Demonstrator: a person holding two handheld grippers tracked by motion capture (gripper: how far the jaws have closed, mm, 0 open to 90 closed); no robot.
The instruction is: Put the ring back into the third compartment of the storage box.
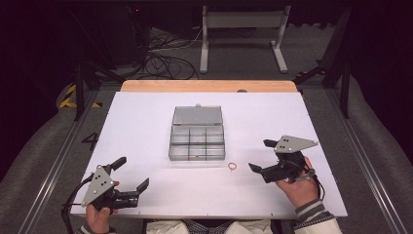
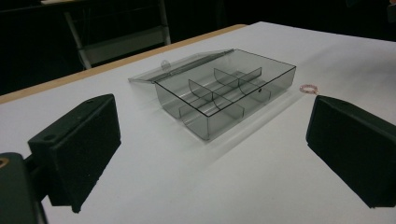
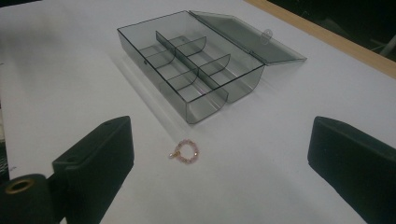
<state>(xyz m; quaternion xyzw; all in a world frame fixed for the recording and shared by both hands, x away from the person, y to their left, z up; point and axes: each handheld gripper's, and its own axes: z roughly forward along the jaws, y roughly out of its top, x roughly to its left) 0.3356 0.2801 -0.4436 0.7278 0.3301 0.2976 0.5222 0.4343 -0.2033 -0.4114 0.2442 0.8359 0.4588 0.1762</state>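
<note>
Digit "4" (image 1: 91, 141) on floor; both hand-held grippers, left (image 1: 130, 174) and right (image 1: 261, 155), jaws apart, empty.

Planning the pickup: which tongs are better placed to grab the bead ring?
Right tongs: open, and the bead ring lies just ahead of them on the table. The left tongs are farther away.

Overall light: the white tabletop (image 1: 146, 122) is lit evenly from above; the surroundings are left almost black
Shadows: a soft, faint shadow is cast beside the clear box (image 3: 196, 70) on its near side in both gripper views
Glare: none is seen on the tabletop; the box lid is only mildly sheened
Focus: the near jaws are rendered soft and blurred; the box is reasonably sharp
Grain: slight noise and a bluish cast are seen in the gripper views
</note>
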